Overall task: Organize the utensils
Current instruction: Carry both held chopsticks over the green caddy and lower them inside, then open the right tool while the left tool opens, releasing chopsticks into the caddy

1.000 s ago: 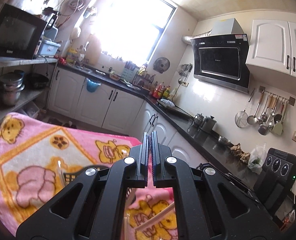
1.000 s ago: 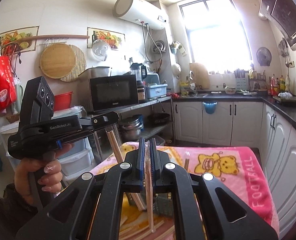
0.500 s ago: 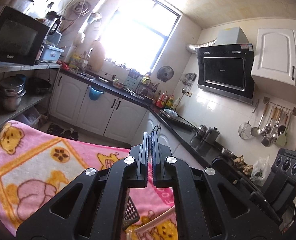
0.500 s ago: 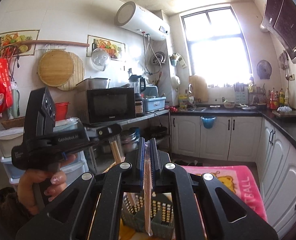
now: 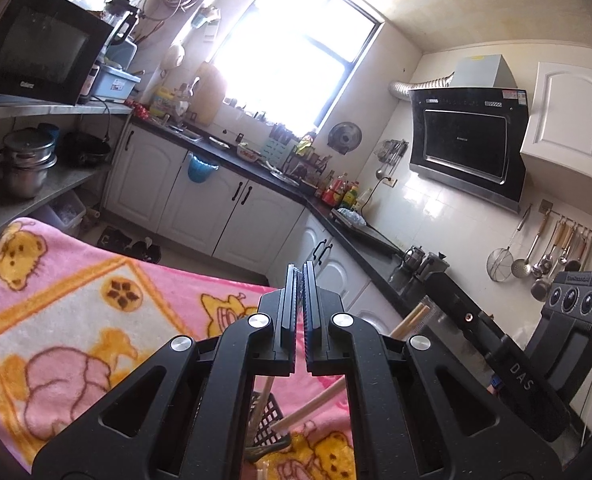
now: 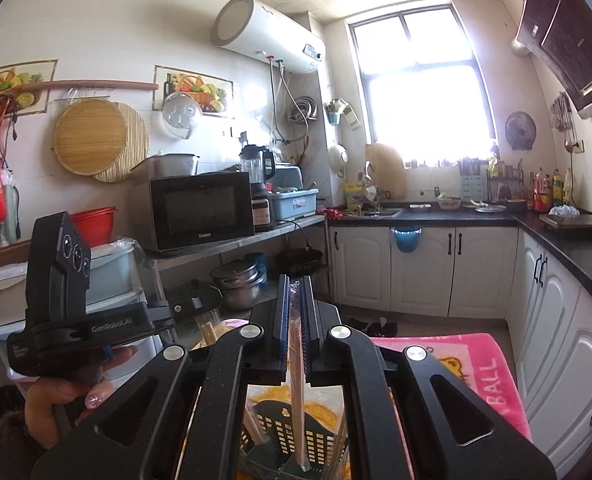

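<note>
Home kitchen: microwave (image 6: pixel 200 216), range hood (image 5: pixel 466 148), cabinets (image 6: pixel 416 272).

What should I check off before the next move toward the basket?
1. Right tool shut on the wrapped chopsticks: ok.
2. Wrapped chopsticks hang lower end first into the black basket: ok.
3. Left tool shut, with a second chopstick pair hanging from it: ok.
4. The two tools are apart, not touching: ok.
5. Black basket stands steady on the pink blanket: cannot tell, the right tool hides most of it.
</note>
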